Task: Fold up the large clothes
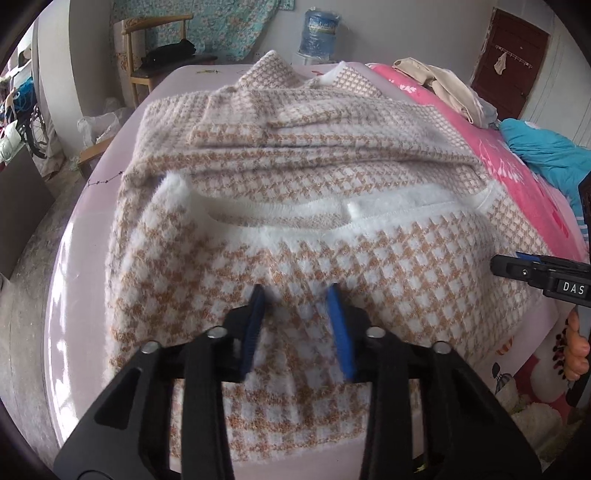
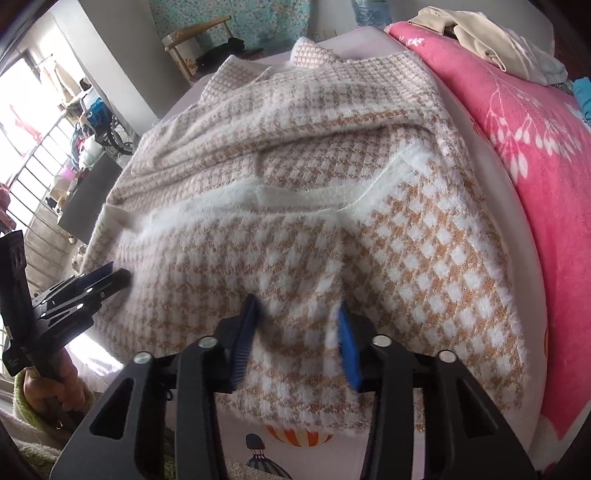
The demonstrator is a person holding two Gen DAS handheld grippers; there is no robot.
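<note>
A fuzzy tan-and-white houndstooth sweater lies on the bed, its sleeves folded across the body and its white neckline facing me. It also shows in the right wrist view. My left gripper is open, its blue fingers resting on the near fabric below the neckline. My right gripper is open, fingers set on the near fabric too. The right gripper shows at the right edge of the left wrist view. The left gripper shows at the left in the right wrist view.
The bed has a pale lilac sheet and a pink blanket along the right. Beige clothes and a blue garment lie on it. A wooden chair and a water jug stand beyond.
</note>
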